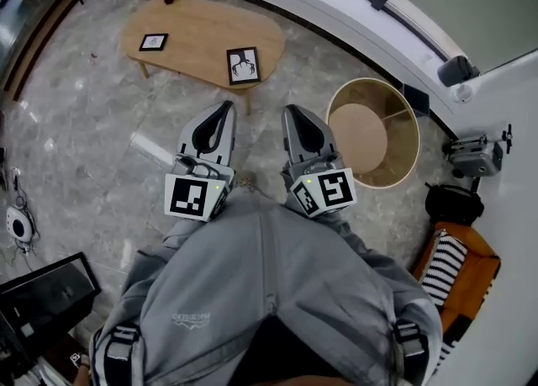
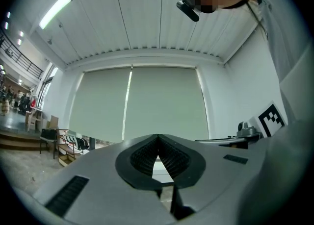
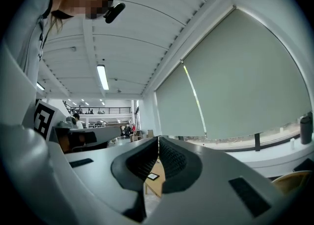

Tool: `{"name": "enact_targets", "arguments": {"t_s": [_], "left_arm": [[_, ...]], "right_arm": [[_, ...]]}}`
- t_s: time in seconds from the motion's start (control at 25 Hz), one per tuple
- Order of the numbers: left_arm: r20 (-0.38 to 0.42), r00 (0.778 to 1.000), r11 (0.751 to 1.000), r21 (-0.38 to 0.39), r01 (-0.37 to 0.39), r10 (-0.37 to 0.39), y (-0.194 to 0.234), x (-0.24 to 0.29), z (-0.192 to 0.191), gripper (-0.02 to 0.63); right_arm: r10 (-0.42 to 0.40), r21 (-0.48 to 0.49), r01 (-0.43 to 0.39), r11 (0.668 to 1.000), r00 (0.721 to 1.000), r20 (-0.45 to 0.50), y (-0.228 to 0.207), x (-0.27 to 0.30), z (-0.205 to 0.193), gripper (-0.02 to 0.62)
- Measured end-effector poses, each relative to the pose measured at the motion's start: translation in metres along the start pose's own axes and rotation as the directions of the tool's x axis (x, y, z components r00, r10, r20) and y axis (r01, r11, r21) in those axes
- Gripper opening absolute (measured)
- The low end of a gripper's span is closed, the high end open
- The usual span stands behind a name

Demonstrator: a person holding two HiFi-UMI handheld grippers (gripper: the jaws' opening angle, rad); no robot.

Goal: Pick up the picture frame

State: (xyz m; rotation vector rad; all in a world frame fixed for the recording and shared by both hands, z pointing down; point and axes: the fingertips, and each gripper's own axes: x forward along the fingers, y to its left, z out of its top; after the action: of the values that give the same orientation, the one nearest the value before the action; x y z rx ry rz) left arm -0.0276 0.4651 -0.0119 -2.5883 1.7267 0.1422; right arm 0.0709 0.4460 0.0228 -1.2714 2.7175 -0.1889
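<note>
The left gripper has its two grey fingers closed together at the tips and nothing is between them. In the left gripper view only a small triangular gap shows lower down between the ribbed pads. The right gripper is also fully closed and holds nothing. Both grippers are above the grey stone floor, on the near side of the oval light-wood low table and well apart from it.

The black picture frame with a dark figure on white is on the near right part of this table. A smaller black picture frame is on its left part.

To the right there is a round light-wood tub, and inside it is a round brown board.

The right gripper view shows, below the fingertips, a piece of the table with one black frame; I cannot tell which of the two. The left gripper view shows a pale roller blind. Only the head view shows the tub.
</note>
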Motion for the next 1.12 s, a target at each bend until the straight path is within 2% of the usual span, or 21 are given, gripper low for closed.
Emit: {"name": "enact_targets", "arguments": {"t_s": [0.24,0.52,0.8,1.12], "left_arm": [[-0.008,0.998,0.998,-0.003,0.07,-0.07,0.045,0.056,-0.01,0.018],[-0.03,0.995,0.995,-0.033,0.092,-0.093,0.068,0.082,-0.029,0.018],[-0.07,0.995,0.996,-0.058,0.067,-0.071,0.09,0.085,-0.047,0.018],[-0.042,0.998,0.999,-0.034,0.039,-0.04,0.105,0.104,-0.051,0.018]], "right_arm": [[-0.089,0.025,0.089,0.996,0.996,0.009,-0.036,0.055,-0.009,0.032],[-0.163,0.04,0.165,0.986,0.986,-0.04,-0.065,0.07,-0.028,0.032],[-0.155,0.048,0.159,0.986,0.985,-0.075,-0.068,0.085,-0.039,0.034],[-0.095,0.043,0.097,0.994,0.995,-0.04,-0.081,0.116,-0.039,0.034]]}}
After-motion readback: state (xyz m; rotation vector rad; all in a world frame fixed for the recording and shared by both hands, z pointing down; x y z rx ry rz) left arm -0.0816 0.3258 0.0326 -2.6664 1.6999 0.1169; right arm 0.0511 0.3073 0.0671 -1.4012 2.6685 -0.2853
